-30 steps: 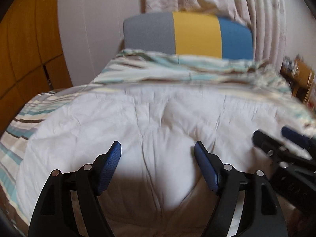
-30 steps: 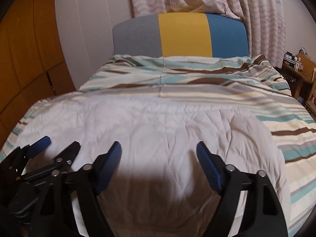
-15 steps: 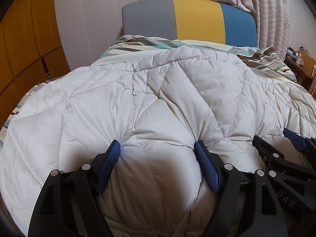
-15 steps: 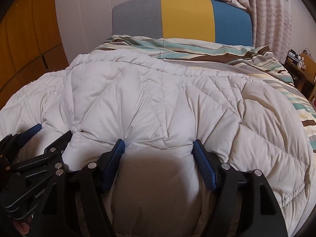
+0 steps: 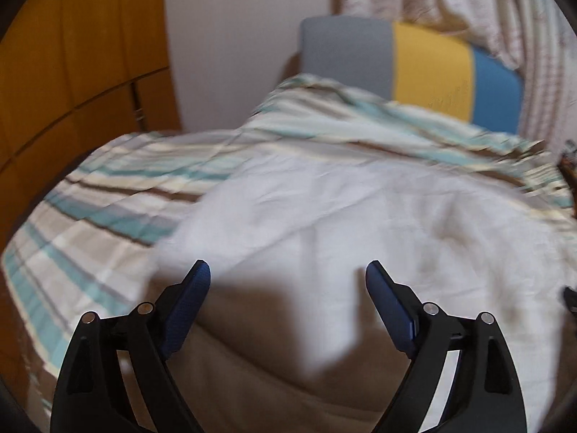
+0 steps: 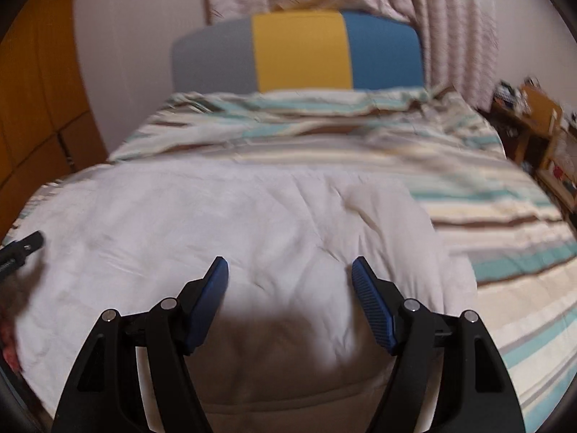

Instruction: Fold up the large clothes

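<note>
A large white quilted garment (image 5: 360,238) lies spread on the striped bed; it also shows in the right wrist view (image 6: 230,231). My left gripper (image 5: 288,274) is open and empty above the garment's near left part. My right gripper (image 6: 290,270) is open and empty above its near right part. A tip of the left gripper shows at the left edge of the right wrist view (image 6: 25,247). Both views are motion-blurred.
The striped bedspread (image 6: 505,223) covers the bed. A grey, yellow and blue headboard (image 6: 299,50) stands at the far end before curtains (image 6: 432,7). Wooden cabinets (image 5: 72,72) line the left wall. A cluttered wooden shelf (image 6: 541,126) stands at the right.
Half a second ago both grippers were pressed low into the puffy garment side by side. Now both have lifted and moved apart, the left one swinging left. Both stayed open.
</note>
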`<state>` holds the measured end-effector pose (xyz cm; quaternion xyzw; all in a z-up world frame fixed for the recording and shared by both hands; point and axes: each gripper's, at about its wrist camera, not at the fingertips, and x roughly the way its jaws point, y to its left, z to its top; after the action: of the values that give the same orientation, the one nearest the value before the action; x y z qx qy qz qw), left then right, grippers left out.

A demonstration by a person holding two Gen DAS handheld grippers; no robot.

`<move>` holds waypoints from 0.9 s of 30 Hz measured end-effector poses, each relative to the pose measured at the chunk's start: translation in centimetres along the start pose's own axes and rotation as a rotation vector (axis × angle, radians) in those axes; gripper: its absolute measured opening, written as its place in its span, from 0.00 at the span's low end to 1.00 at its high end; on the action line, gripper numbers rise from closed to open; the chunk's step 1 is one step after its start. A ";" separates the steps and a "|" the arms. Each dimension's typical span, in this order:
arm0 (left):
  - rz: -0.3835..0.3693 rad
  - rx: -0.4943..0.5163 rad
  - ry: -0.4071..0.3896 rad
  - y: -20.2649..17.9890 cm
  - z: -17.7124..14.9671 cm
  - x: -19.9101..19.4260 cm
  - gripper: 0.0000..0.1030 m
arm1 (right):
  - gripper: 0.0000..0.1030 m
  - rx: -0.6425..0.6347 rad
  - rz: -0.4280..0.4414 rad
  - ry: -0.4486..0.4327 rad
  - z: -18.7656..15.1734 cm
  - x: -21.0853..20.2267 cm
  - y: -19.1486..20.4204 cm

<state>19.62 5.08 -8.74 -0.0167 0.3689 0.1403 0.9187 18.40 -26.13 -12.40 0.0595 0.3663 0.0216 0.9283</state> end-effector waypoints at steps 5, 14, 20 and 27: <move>0.015 0.081 -0.019 0.2 -2.3 1.9 0.91 | 0.72 -0.060 -0.046 0.006 -1.8 1.6 0.4; -0.029 0.060 -0.008 1.6 -2.1 -0.5 0.92 | 0.74 -0.048 -0.024 0.031 -1.4 2.0 -0.1; -0.028 -0.082 -0.092 5.4 -3.6 -5.8 0.95 | 0.74 0.006 0.023 -0.018 -1.8 -2.6 0.1; -0.032 -0.293 -0.003 10.9 -7.1 -7.0 0.95 | 0.74 0.004 0.120 -0.040 -3.6 -7.1 2.7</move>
<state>7.06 12.82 -8.29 -0.1564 0.3426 0.1781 0.9091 10.74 -23.69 -9.84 0.0838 0.3437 0.0751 0.9323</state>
